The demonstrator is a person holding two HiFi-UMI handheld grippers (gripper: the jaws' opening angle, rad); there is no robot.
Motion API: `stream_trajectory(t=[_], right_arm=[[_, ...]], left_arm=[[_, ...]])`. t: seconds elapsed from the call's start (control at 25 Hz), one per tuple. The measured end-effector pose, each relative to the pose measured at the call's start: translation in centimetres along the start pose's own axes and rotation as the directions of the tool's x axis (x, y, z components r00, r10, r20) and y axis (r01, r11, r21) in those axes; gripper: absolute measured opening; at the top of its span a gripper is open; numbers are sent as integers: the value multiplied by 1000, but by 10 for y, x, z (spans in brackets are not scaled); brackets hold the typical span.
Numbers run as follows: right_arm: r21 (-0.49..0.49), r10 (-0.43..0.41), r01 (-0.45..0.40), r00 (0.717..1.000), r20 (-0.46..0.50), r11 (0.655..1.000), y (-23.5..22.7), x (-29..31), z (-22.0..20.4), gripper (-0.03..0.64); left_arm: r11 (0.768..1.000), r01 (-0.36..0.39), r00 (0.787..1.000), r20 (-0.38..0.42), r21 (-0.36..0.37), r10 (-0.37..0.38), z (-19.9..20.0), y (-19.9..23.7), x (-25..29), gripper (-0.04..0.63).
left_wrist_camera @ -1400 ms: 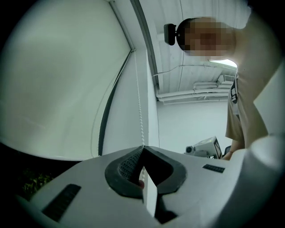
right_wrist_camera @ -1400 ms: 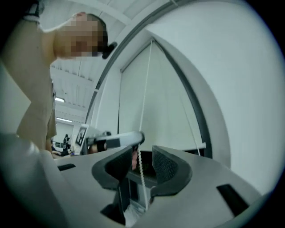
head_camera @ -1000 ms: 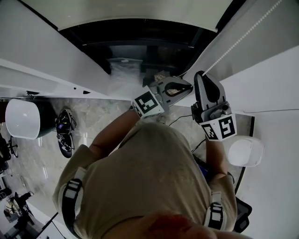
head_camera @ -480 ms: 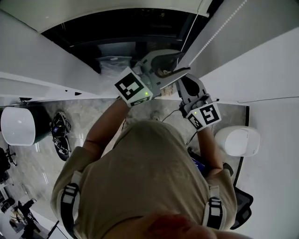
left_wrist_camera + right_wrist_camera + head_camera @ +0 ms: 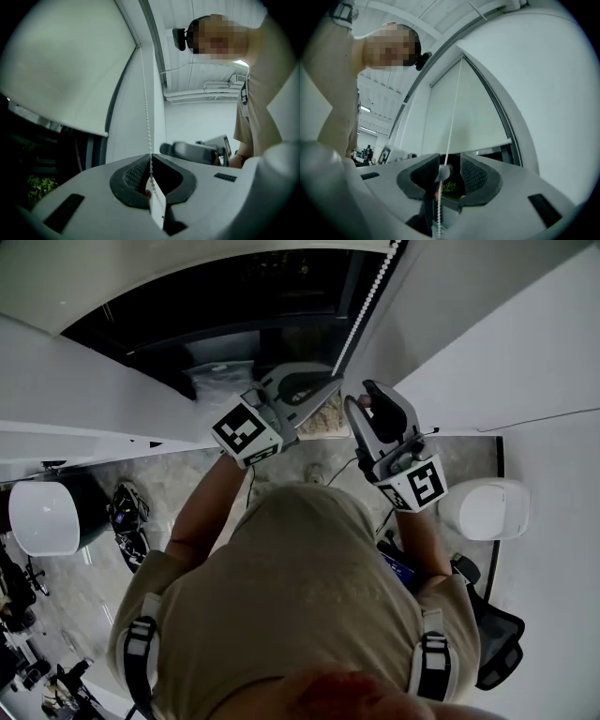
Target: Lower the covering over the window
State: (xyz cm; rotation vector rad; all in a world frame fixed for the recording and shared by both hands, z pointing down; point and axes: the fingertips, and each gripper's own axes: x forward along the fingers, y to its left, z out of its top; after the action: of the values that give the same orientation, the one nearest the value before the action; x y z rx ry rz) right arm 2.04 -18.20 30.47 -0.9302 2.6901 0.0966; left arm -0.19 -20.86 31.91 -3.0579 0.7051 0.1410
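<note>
Btwn L hand-held gripper (image 5: 150,158) jaws: bead chain (image 5: 147,122), long axis vertical.

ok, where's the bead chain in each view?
Head view: bead chain runs from the top edge, right of centre, down to the left gripper.
Left gripper view: centre, dropping into its shut jaws, pinched.
Right gripper view: centre, hanging loose between the right gripper's jaws, which have just been opening.
Shared landmark: the white blind, its bottom edge above the dark window in all three.
</note>
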Motion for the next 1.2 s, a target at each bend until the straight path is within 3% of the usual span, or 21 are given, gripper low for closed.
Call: stream_trajectory(t=[0.12,0.24,0.36,0.4,0.44,0.48,0.6,0.72,0.76,0.8,0.84,0.92,1.0,1.08,1.2], right_arm=[[-27,3,-3,1000,20,1000,-4,19,24,123],[-29,20,-20,1000,-22,999,0,34,26,25],[-28,0,-1,999,-32,1000,-7,35,21,9],[-28,-13,12,999,-47,1000,-11,32,14,9],[-23,-19,18,997,-80,1000,-14,30,1,9],[-9,-16,15,992,-125,1000,-15,28,-15,9],[44,31,-22,978,-207,999,-5,26,-54,9],[58,65,-55,978,-198,997,6,31,-58,9],[61,72,-61,978,-196,996,9,32,-58,9],[63,77,-65,977,-197,996,11,31,-59,9],[61,78,-67,977,-198,996,11,29,-59,9],[20,68,-66,982,-174,998,11,22,-53,9],[-57,35,-39,997,-70,998,10,15,-32,23],[-77,10,-7,999,43,997,7,3,-7,110],[-41,30,-27,997,74,999,2,1,14,112]], left_arm=[[998,58,998,-29,-20,-58,-21,-26,3,25],[996,84,996,-29,-20,-84,-24,-36,3,25],[993,113,994,7,-38,-113,-15,-33,-4,25],[990,128,991,39,-64,-126,-11,-29,-11,44],[987,131,989,78,-89,-124,-6,-21,-18,145],[988,113,988,113,-103,-101,2,-12,-24,156],[998,44,989,141,-37,-38,36,4,-14,156],[997,54,989,135,51,-61,64,-3,12,156],[997,48,990,131,65,-57,68,-4,17,130],[997,33,992,122,73,-42,70,-3,20,35],[997,16,993,112,76,-24,69,0,21,28],[995,-25,995,99,99,15,69,3,19,25],[981,-74,996,68,181,62,63,3,16,25],[970,-81,997,11,227,81,42,0,13,25],[984,-46,997,-57,173,57,-8,-13,11,25]])
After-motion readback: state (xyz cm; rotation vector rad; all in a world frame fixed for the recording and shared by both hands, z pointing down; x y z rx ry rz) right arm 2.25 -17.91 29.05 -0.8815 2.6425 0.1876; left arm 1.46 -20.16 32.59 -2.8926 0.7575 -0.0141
